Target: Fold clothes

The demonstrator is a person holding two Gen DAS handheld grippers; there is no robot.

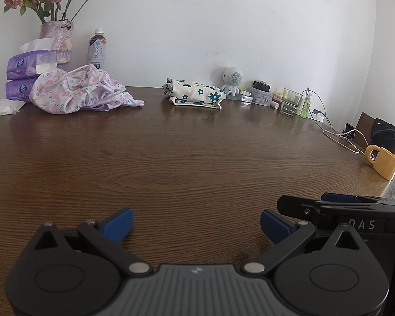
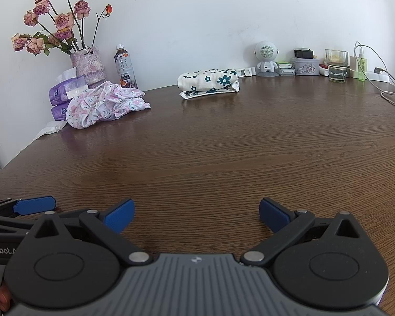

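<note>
A crumpled pink and white floral garment (image 1: 79, 92) (image 2: 105, 102) lies in a heap at the far left of the brown wooden table (image 1: 184, 152) (image 2: 223, 144). A folded cream garment with teal flowers (image 1: 194, 93) (image 2: 208, 81) rests at the back centre near the wall. My left gripper (image 1: 196, 222) is open low over the near edge of the table, nothing between its blue pads. My right gripper (image 2: 196, 216) is open beside it, also holding nothing. Each gripper shows at the edge of the other's view.
A vase of dried roses (image 2: 88, 63), tissue packs (image 1: 21, 76), a tea bottle (image 2: 123, 64) and a loose tissue (image 1: 2, 106) crowd the back left. A small robot figure (image 2: 266, 58), tin, glass (image 2: 335, 65), spray bottle and cables (image 2: 392, 94) line the back right. A yellow mug (image 1: 381, 163) lies on its side at the right edge.
</note>
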